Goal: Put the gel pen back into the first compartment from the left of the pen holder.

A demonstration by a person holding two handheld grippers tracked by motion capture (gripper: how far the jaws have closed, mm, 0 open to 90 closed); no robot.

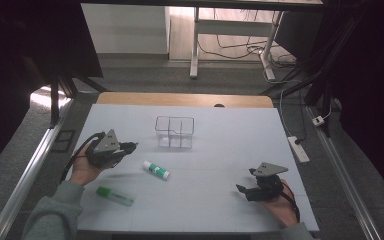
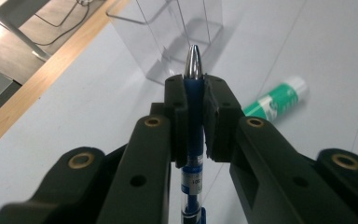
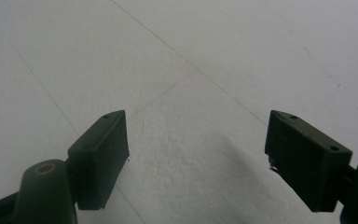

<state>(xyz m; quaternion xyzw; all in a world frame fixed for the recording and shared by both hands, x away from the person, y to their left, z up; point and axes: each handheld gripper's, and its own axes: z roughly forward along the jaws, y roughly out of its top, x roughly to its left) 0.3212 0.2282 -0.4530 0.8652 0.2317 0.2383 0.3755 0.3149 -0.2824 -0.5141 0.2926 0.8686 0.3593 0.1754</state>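
Left gripper view – blue pen point(image 2: 194, 116) clamped between left gripper point(image 2: 195, 100) jaws – tip forward

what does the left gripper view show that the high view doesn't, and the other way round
Left gripper view alone: the left claw is shut on a blue pen, silver tip pointing at the clear organizer. High view alone: the right claw resting open on the white table, and a green marker near the left forearm. Both share: the organizer, the glue stick and the table.
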